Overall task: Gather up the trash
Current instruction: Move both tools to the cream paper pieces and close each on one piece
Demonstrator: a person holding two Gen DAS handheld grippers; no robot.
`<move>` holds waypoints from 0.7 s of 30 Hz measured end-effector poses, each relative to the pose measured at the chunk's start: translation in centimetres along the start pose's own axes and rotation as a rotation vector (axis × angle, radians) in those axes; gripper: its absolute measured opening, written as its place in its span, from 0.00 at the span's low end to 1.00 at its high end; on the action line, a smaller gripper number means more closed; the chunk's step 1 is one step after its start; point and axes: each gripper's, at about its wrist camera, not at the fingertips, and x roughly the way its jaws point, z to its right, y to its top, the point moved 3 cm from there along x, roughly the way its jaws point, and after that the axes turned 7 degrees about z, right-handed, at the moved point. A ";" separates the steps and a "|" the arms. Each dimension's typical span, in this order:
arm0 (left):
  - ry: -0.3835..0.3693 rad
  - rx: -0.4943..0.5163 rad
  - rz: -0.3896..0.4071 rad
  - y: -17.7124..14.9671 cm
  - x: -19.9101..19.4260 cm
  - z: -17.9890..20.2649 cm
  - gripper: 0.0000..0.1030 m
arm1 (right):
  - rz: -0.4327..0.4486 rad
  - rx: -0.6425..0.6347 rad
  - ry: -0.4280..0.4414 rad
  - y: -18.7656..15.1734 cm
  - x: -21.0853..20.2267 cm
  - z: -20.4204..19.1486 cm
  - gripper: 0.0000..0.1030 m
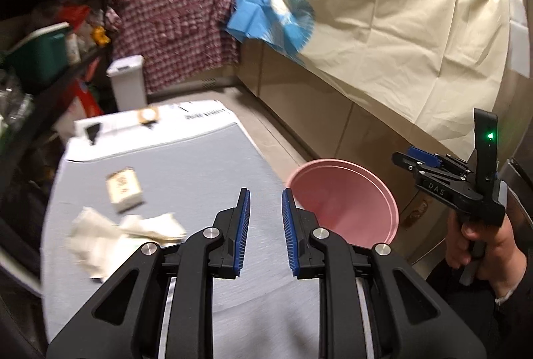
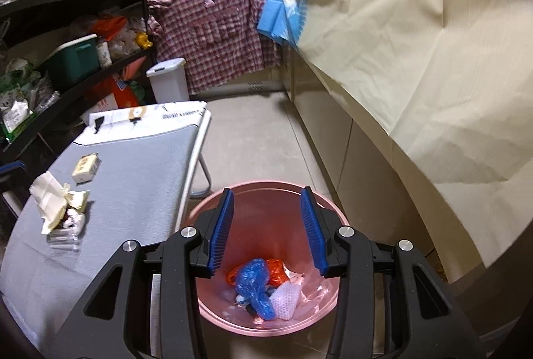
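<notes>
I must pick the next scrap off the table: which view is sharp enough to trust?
Right wrist: sharp; the tissue, small box and pink bin read clearly. Left wrist: motion blur smears the tissue and box. Both bend straight edges.

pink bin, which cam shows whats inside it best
The right wrist view: it looks down into the pink bin, showing blue, orange and white trash at the bottom. The left wrist view shows only its rim and upper inner wall.
</notes>
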 end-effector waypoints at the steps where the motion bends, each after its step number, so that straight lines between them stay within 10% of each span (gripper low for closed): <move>1: 0.008 0.002 0.007 0.2 -0.6 -0.5 0.20 | 0.007 -0.001 0.003 0.1 -0.3 -0.3 0.41; 21: 0.152 -0.175 0.042 -3.1 -3.4 -12.0 0.19 | 0.033 -0.080 0.193 0.6 -1.0 -11.4 0.05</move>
